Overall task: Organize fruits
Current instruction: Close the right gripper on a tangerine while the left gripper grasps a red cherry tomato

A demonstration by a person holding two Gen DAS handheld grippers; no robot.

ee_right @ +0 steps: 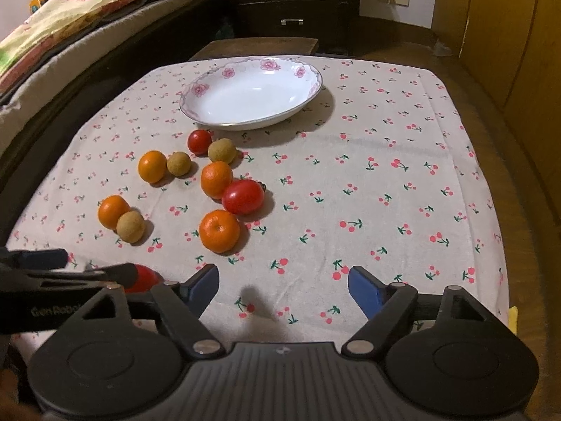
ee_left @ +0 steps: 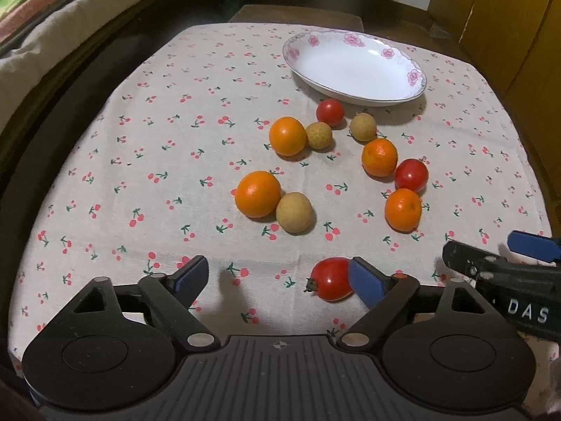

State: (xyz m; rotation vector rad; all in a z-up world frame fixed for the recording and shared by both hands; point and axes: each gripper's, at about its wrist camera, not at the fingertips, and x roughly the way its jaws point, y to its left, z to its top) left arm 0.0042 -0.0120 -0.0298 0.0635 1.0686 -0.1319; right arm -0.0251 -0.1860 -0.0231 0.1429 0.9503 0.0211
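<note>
Room: a bed (ee_right: 70, 24) with a bright quilt stands on the left, dark drawers (ee_right: 298, 3) at the back, wooden panels (ee_right: 508, 35) on the right.
Bench: covered by a pale cloth (ee_right: 385, 182) printed with small cherries.
Plate (ee_right: 308, 70): white, oval, pink flowers on its rim, at the far side of the bench; nothing lies in it.
Left claw (ee_left: 277, 280): jaws wide apart, pointing down at the near edge; it grips nothing.
Right claw (ee_right: 284, 287): jaws apart over bare cloth, nothing between them.
Near tomato (ee_left: 331, 279): oblong, long axis across the view, stem end to the left; it lies by the left claw's right finger (ee_left: 366, 282), inside the jaws; contact cannot be told.
Oranges: four, loose on the cloth between plate and claws, the nearest (ee_right: 219, 230) on the right side of the group.
Other tomatoes: one (ee_right: 243, 196) touches an orange (ee_right: 216, 179), one (ee_right: 199, 141) lies just below the plate.
Brown fruits: three small round ones among the oranges; one (ee_right: 130, 227) touches the leftmost orange (ee_right: 113, 211).
</note>
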